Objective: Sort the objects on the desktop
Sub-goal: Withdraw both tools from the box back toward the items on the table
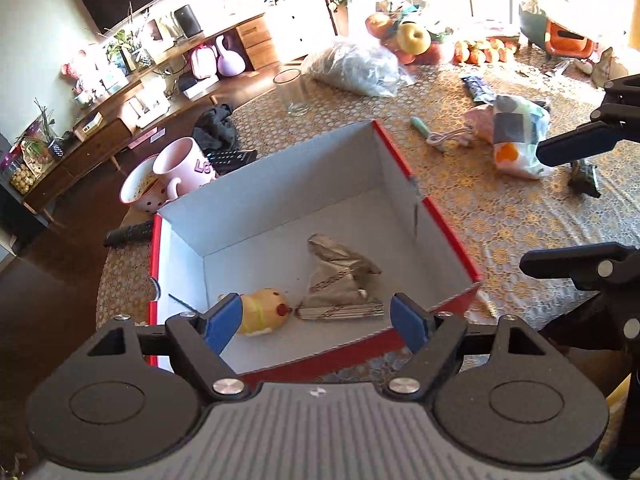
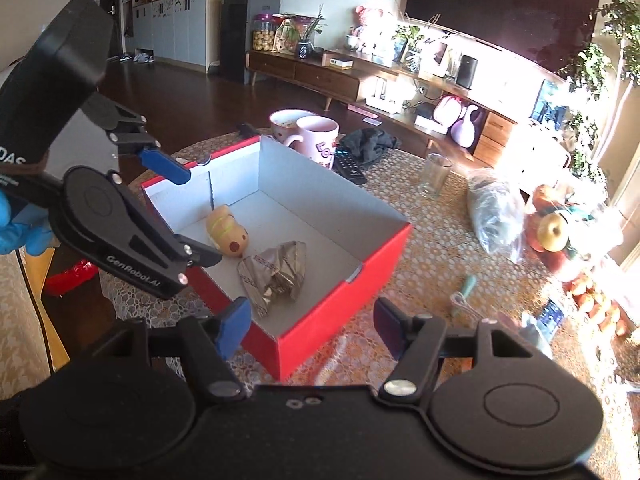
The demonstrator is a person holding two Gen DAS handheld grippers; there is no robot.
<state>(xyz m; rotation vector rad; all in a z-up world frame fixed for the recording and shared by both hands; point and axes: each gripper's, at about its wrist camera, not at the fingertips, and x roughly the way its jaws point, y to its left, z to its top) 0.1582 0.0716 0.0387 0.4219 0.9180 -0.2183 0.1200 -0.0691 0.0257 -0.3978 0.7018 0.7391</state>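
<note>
A red box with a white inside (image 1: 280, 184) (image 2: 344, 304) stands open on the lace-covered table. On its floor lie a yellow toy figure (image 1: 266, 312) (image 2: 228, 232) and a crumpled brown paper bag (image 1: 340, 280) (image 2: 276, 272), side by side. My left gripper (image 1: 316, 320) (image 2: 188, 212) hangs open over the box's near edge, nothing between its blue pads. My right gripper (image 2: 312, 326) (image 1: 560, 204) is open too, above the box's red corner, and holds nothing. A blue-gloved hand (image 2: 16, 224) carries the left gripper.
Behind the box stand a pink mug (image 1: 182, 168), a dotted bowl (image 1: 140, 192), two remotes (image 1: 230, 158) and a glass (image 1: 294, 92). A grey plastic bag (image 1: 356, 68), fruit (image 1: 412, 38), a patterned pouch (image 1: 516, 140) and a green-handled tool (image 1: 430, 134) lie to the right.
</note>
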